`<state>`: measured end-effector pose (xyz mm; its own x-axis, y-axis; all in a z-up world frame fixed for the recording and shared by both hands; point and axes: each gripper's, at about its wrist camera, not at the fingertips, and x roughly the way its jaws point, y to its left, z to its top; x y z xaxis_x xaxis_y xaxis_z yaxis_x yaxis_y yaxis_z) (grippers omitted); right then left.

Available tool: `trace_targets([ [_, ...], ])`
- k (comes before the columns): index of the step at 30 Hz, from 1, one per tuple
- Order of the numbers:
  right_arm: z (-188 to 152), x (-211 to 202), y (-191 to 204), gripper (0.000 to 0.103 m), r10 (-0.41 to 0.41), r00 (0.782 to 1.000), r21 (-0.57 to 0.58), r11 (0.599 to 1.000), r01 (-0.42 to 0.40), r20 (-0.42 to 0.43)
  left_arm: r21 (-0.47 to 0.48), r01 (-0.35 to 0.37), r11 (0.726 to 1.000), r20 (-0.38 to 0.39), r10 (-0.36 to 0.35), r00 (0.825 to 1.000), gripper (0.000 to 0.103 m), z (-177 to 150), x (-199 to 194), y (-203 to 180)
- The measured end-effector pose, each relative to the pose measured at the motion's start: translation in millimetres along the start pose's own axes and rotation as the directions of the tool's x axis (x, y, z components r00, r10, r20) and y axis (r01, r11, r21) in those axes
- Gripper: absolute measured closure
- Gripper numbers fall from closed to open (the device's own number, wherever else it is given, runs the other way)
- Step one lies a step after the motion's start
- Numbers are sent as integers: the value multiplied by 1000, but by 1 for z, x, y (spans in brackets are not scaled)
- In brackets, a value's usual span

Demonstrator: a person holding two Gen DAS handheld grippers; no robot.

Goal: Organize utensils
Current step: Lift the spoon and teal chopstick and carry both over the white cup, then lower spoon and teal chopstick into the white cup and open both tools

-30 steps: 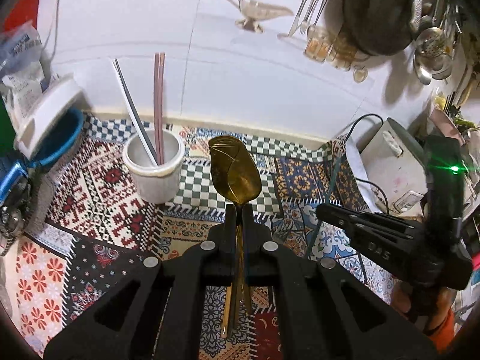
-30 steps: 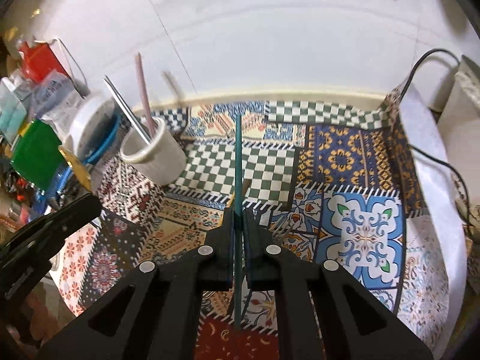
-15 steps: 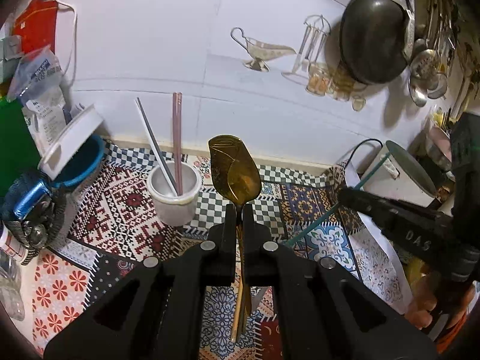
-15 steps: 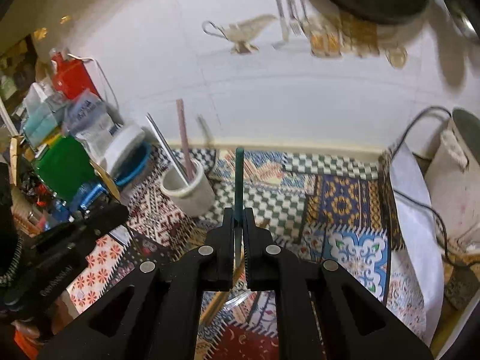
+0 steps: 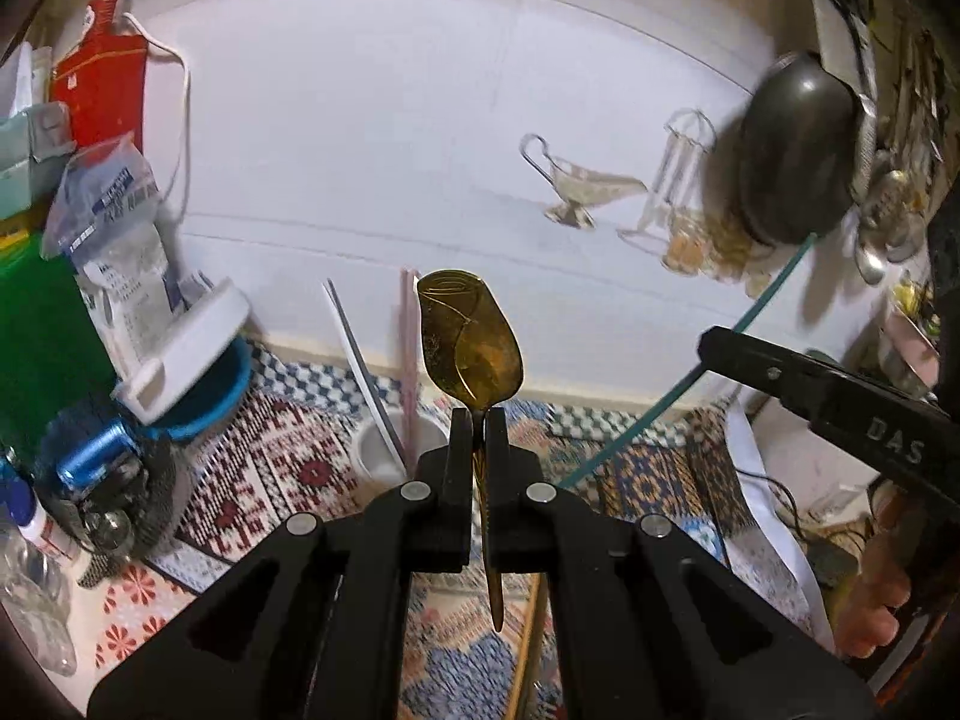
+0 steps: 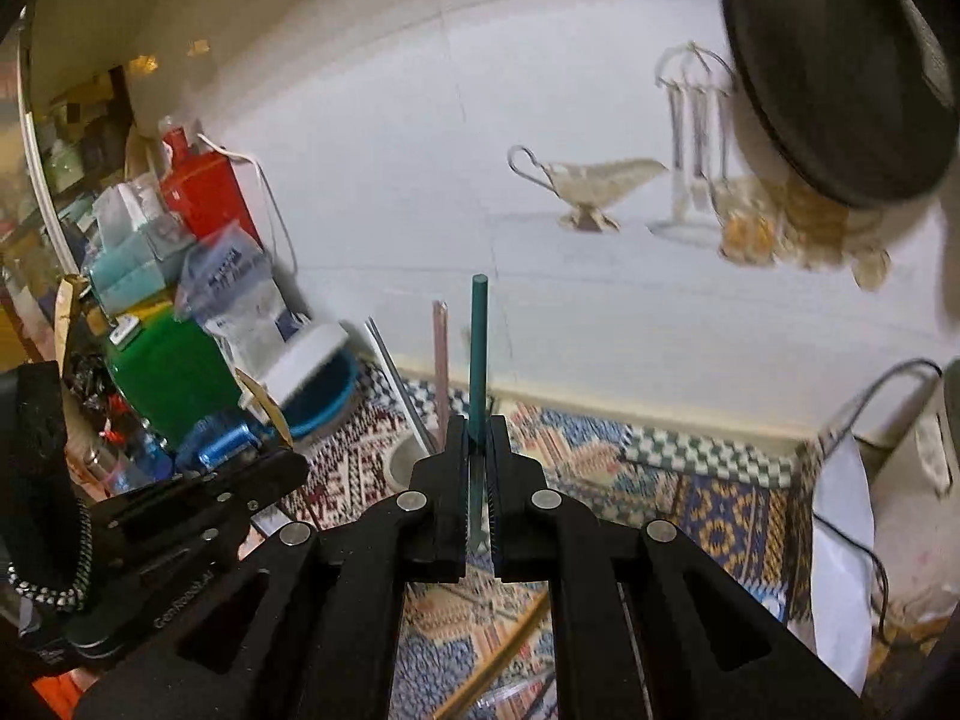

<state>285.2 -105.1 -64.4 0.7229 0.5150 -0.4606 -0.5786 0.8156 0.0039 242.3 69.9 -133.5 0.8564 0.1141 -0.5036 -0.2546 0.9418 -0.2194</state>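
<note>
My left gripper [image 5: 478, 420] is shut on a gold spoon [image 5: 468, 345], bowl up, handle hanging below the fingers. My right gripper [image 6: 478, 426] is shut on a green chopstick [image 6: 478, 348] held upright; the chopstick also shows in the left wrist view [image 5: 690, 378], slanting past my right gripper [image 5: 714, 343]. A white cup [image 5: 384, 450] on the patterned mat holds a pink straw [image 5: 409, 354] and a silver stick [image 5: 360, 372]. It sits just beyond and below both grippers, and is partly hidden in the right wrist view [image 6: 408, 459].
A blue tub with a white lid [image 5: 192, 354], a green box [image 5: 36, 348] and bags crowd the left side. A white appliance with a black cable [image 6: 912, 450] stands at the right. A dark pan [image 6: 840, 60] hangs on the wall. More utensils [image 6: 504, 654] lie on the mat below.
Both grippers have risen and tilted up, so the cup sits lower in view and more wall shows. The spoon and the chopstick stay held.
</note>
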Motion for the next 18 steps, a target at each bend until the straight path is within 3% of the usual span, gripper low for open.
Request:
trace_targets([
  [10,32,27,4,98,65,997,-35,997,-64,38,-64,-97,993,79,102,992,101,46,33,32],
  [18,40,61,3,98,111,994,-40,993,-111,16,-86,-158,984,109,167,980,102,59,65,47],
])
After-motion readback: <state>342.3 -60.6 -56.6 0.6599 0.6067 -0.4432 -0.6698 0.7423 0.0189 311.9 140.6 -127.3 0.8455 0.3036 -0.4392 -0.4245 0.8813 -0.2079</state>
